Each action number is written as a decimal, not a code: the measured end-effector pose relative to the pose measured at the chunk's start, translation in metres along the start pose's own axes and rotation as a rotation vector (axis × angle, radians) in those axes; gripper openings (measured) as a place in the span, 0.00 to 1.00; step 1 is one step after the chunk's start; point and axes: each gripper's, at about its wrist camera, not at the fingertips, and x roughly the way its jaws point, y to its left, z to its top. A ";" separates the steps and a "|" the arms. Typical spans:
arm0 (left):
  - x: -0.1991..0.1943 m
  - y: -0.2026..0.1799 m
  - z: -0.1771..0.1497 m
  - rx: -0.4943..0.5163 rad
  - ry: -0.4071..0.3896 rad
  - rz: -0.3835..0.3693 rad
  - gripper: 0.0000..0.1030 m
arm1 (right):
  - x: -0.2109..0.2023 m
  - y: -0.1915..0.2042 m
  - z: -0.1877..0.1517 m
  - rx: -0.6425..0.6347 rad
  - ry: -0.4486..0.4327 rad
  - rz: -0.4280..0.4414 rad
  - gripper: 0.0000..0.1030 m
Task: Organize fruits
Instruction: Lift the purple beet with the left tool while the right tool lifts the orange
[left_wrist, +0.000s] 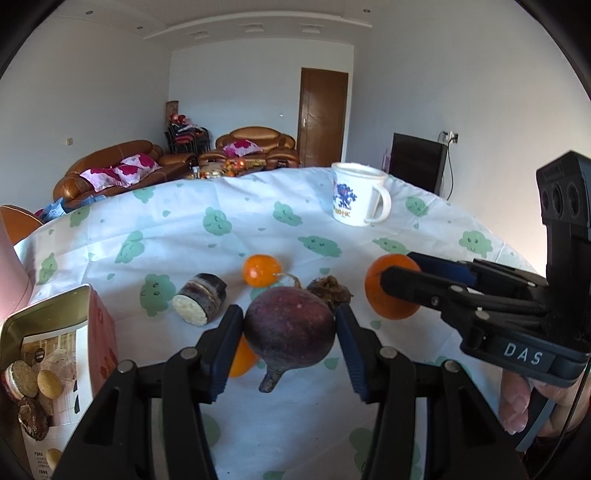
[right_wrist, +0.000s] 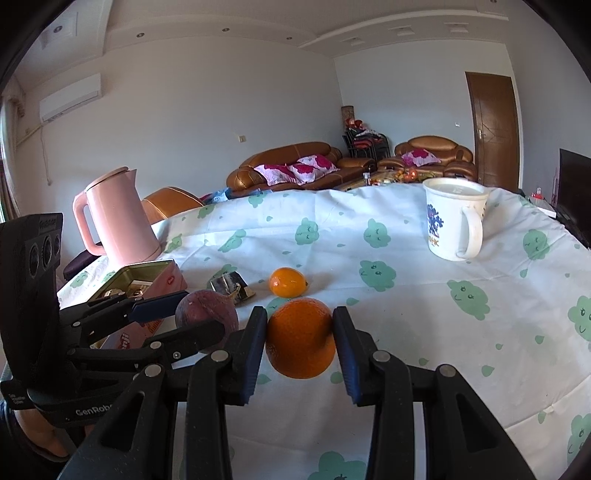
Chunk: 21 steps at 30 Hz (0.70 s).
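My left gripper (left_wrist: 290, 334) is shut on a dark purple passion fruit (left_wrist: 290, 326), held above the tablecloth; it also shows in the right wrist view (right_wrist: 207, 314). My right gripper (right_wrist: 300, 339) is shut on a large orange (right_wrist: 300, 338), which shows at the right of the left wrist view (left_wrist: 391, 291). A small orange (left_wrist: 260, 270) lies on the cloth further back, also in the right wrist view (right_wrist: 287, 282). Another orange fruit (left_wrist: 242, 356) lies partly hidden behind my left finger. A shrivelled dark fruit (left_wrist: 330, 290) sits behind the passion fruit.
An open tin of cookies (left_wrist: 48, 365) stands at the left. A wrapped round cake (left_wrist: 199, 299) lies near it. A white mug (right_wrist: 454, 221) stands at the back right, a pink kettle (right_wrist: 114, 218) at the back left. The table edge (right_wrist: 546, 410) curves at the right.
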 end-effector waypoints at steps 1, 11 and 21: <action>-0.002 0.001 0.000 -0.004 -0.009 0.003 0.52 | -0.001 0.001 0.000 -0.003 -0.006 0.001 0.37; -0.010 0.000 0.000 -0.001 -0.054 0.021 0.52 | -0.008 0.006 0.000 -0.032 -0.049 0.002 0.37; -0.020 0.002 -0.002 -0.006 -0.110 0.036 0.52 | -0.015 0.009 -0.002 -0.051 -0.083 0.007 0.37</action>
